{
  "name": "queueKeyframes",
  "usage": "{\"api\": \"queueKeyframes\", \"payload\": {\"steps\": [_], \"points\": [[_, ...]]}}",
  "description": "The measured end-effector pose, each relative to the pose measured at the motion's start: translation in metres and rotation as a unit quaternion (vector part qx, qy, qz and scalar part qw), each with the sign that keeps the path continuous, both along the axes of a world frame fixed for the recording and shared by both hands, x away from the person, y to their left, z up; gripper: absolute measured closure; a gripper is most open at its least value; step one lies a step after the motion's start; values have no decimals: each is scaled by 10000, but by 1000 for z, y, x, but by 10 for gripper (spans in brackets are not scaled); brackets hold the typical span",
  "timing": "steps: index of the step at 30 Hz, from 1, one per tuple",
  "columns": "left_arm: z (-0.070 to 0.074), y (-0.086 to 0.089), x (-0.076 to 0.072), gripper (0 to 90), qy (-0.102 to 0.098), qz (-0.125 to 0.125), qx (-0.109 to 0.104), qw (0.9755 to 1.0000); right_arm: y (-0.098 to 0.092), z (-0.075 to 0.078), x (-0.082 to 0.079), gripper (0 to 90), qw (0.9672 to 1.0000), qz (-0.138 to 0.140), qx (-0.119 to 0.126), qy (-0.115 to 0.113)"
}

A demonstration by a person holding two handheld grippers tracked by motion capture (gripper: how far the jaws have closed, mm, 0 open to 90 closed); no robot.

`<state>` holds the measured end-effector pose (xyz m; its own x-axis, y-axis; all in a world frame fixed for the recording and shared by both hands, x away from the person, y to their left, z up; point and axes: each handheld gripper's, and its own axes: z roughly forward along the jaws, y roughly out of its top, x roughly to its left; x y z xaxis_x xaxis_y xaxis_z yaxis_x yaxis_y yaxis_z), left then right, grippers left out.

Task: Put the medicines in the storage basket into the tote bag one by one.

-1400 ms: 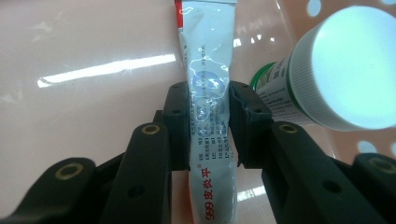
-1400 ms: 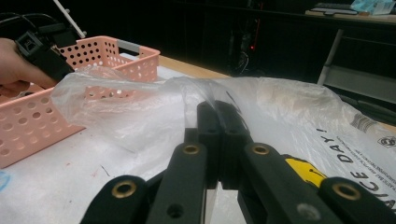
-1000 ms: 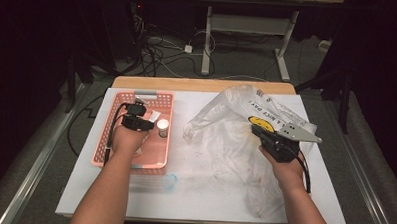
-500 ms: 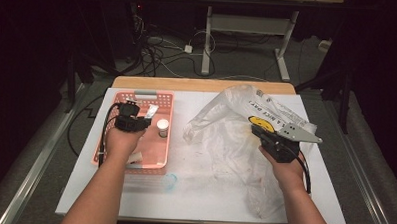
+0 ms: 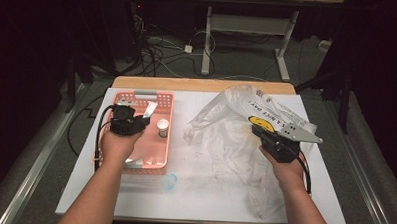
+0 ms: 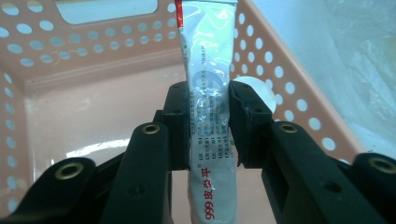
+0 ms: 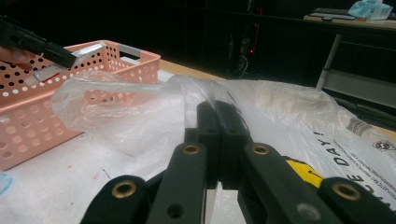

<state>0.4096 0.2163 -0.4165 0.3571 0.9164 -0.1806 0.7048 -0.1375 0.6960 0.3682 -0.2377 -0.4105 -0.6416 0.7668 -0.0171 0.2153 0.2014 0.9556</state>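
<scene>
Silver ointment tube (image 6: 208, 116) upright above pink basket (image 5: 161, 155); crumpled clear plastic bag (image 5: 235, 138) alongside.

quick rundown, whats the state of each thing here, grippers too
left gripper: shut on the tube, above the basket
tube: held, crimped end away from the gripper
basket: upright on the table
small bottle: standing in the basket
right gripper: shut on the plastic bag
plastic bag: crumpled, pinched
</scene>
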Motion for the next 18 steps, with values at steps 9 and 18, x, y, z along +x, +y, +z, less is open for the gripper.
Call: {"api": "queueKeyframes", "payload": {"steps": [9,18], "points": [[3,-3,-15,689,-318,-121,-108,9994,0,0,0,900,10000,9,1,0],[8,-3,-33,688,-636,-244,-203,9975,0,-1,0,900,10000,-1,-10,4]]}}
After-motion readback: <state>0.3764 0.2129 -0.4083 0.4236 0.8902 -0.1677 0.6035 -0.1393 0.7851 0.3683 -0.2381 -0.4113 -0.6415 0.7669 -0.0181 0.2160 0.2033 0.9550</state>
